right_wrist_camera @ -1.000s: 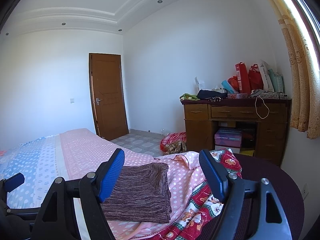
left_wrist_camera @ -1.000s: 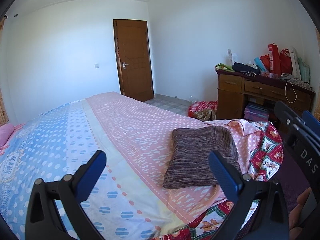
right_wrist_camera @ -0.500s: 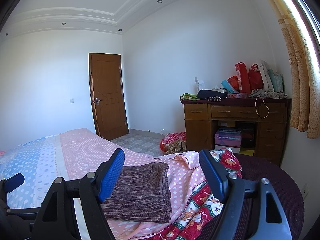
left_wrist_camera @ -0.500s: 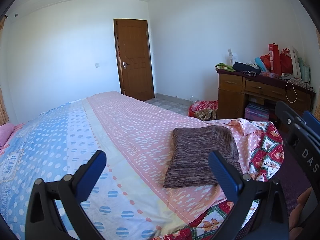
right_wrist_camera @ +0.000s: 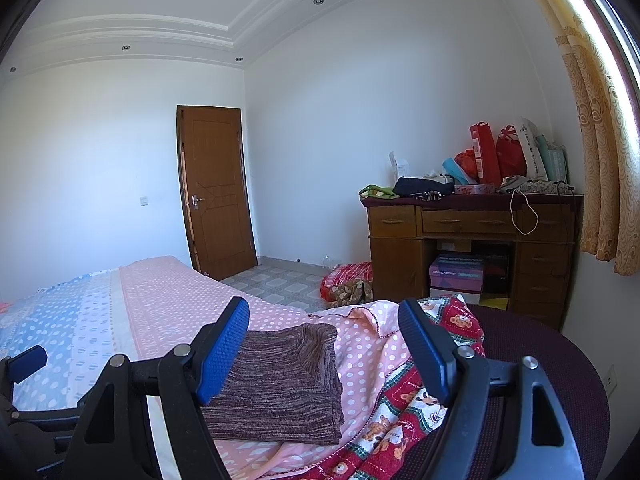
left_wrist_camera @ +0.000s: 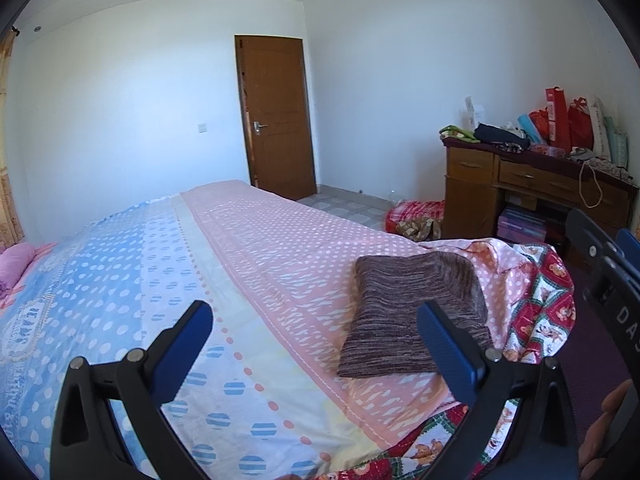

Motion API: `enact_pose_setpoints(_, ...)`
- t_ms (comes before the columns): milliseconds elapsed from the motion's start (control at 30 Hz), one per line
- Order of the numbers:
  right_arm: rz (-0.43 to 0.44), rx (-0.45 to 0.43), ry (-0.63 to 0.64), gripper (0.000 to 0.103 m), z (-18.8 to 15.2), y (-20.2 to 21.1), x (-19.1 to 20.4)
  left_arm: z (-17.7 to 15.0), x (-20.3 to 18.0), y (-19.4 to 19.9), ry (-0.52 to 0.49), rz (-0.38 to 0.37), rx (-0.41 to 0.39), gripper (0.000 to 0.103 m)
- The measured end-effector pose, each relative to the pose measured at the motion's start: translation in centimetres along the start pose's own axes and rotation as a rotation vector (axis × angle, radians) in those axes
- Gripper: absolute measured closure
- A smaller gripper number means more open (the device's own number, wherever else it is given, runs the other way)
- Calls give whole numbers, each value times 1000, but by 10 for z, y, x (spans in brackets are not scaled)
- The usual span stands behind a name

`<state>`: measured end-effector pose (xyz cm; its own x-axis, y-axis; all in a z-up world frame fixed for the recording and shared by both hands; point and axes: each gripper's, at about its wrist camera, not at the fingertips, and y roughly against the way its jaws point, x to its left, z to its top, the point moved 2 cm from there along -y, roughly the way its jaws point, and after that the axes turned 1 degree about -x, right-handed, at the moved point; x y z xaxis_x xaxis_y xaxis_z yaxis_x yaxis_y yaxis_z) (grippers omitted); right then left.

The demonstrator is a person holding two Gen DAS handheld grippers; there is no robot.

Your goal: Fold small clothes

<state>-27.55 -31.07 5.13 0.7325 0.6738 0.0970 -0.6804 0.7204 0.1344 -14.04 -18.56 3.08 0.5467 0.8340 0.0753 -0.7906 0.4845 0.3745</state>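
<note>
A brown striped knit garment (left_wrist_camera: 404,312) lies folded flat on the pink dotted part of the bed (left_wrist_camera: 280,248), near its right edge; it also shows in the right wrist view (right_wrist_camera: 280,384). My left gripper (left_wrist_camera: 316,340) is open and empty, held above the bed just in front of the garment. My right gripper (right_wrist_camera: 324,344) is open and empty, held above the garment's near side. The right gripper's body (left_wrist_camera: 608,280) shows at the right edge of the left wrist view.
A red patterned quilt (right_wrist_camera: 404,404) hangs over the bed's right corner. A dark round chair seat (right_wrist_camera: 532,364) is to the right. A cluttered wooden desk (right_wrist_camera: 472,248) stands by the wall, with a brown door (right_wrist_camera: 216,188) and a red bundle (right_wrist_camera: 348,280) on the floor.
</note>
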Motion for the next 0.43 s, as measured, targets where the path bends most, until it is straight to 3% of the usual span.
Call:
enact_pose_setpoints(100,-1,1,1,25,1,0,0,2,2,0,6,13,-5,0)
enact_pose_setpoints(267,-2,1,1,25,0,0,-1,1,2,-5,22,-49,17,0)
enact_pose_setpoints(433,-2,6,0,25,0,0,-1,-1,-2,-5,-5,-55,21,0)
